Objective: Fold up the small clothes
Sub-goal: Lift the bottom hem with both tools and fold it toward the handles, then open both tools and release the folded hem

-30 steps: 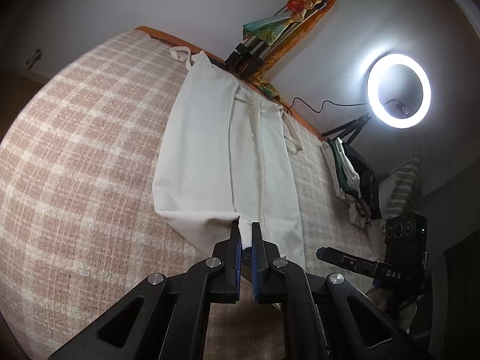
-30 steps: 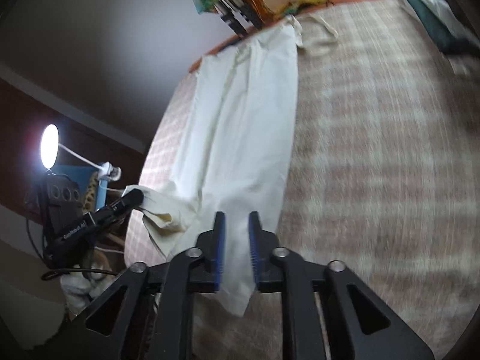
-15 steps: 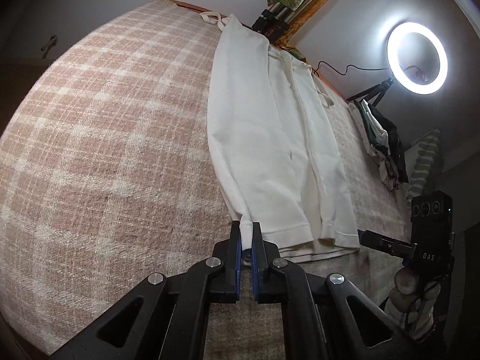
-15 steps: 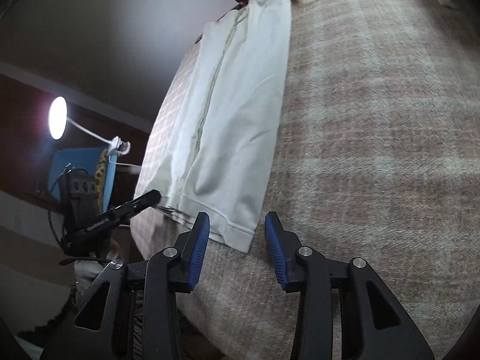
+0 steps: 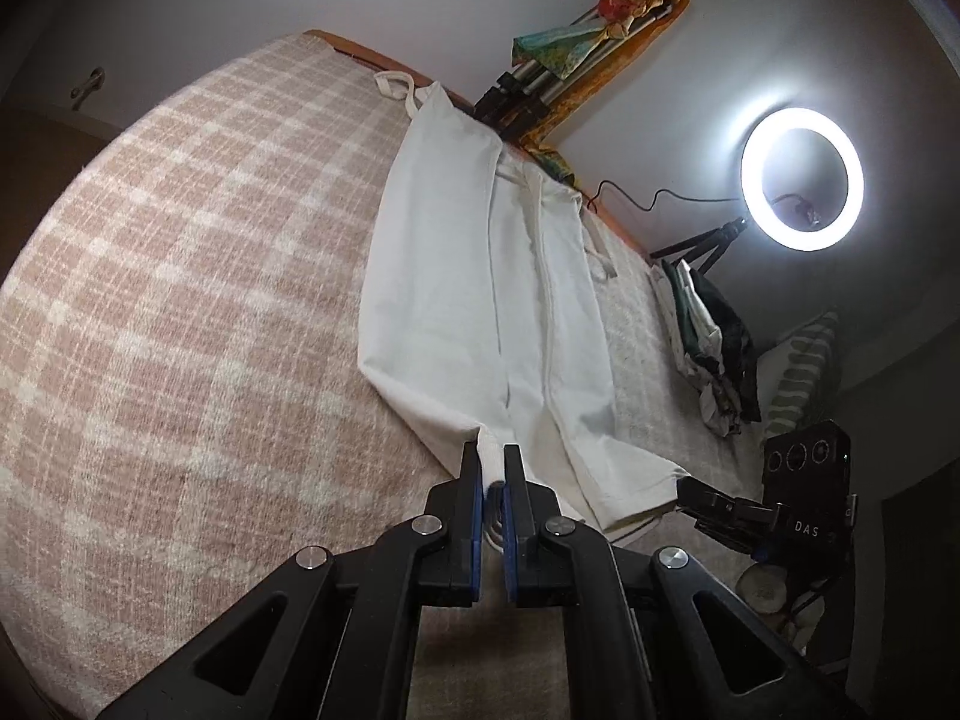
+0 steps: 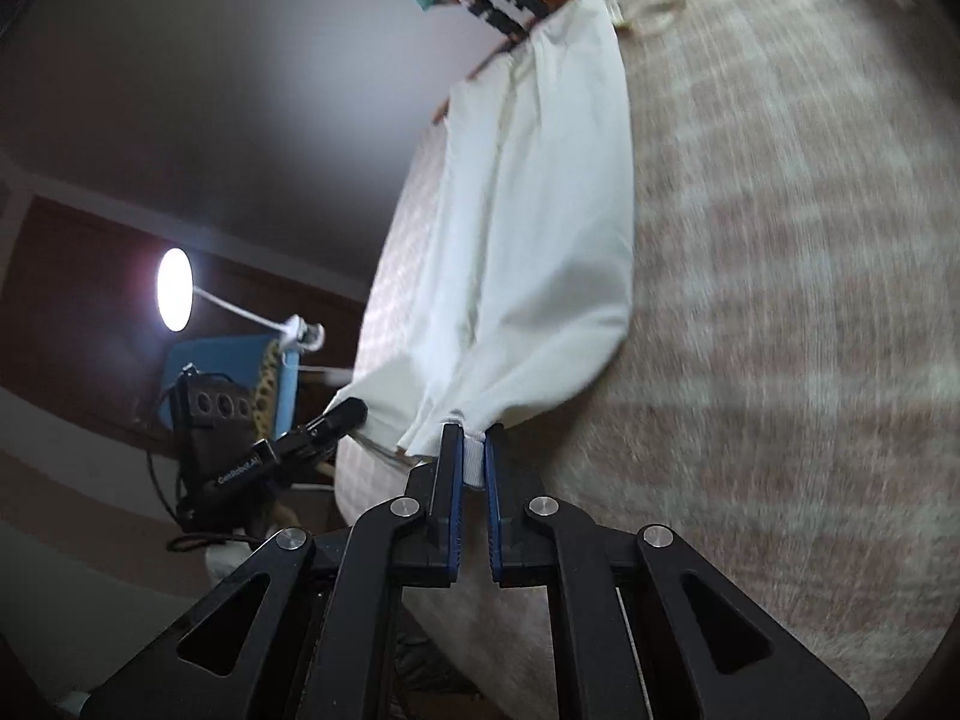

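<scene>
So right now both tools are clamped on cloth. My left tool [image 5: 491, 468] has its jaws pinched tight on a hem corner of the white pants [image 5: 480, 276], and my right tool [image 6: 474, 456] is pinched on the hem at the other side, with a little strip of ribbed cuff showing between the blue pads. Both corners are lifted a bit off the bed [image 5: 180, 300], so the near end of the pants hangs up from the plaid blanket while the rest lies flat.

The pants stretch lengthwise away from me, hems at the near edge of the bed, waistband up at the far edge by the wooden headboard [image 5: 360, 51], drawstring loops trailing off there. The legs look already laid together side by side, so I'd guess the lengthwise fold is done. What's left, as far as I can judge, is carrying these hems up toward the waistband to halve it, maybe one more fold after that, then setting it aside.

Containers: honestly none in view. No basket or bin. There's just a loose pile of other clothes [image 5: 708, 348] at the right edge of the bed, near the ring light [image 5: 801, 180]. Can't tell if those are folded or waiting.
</scene>
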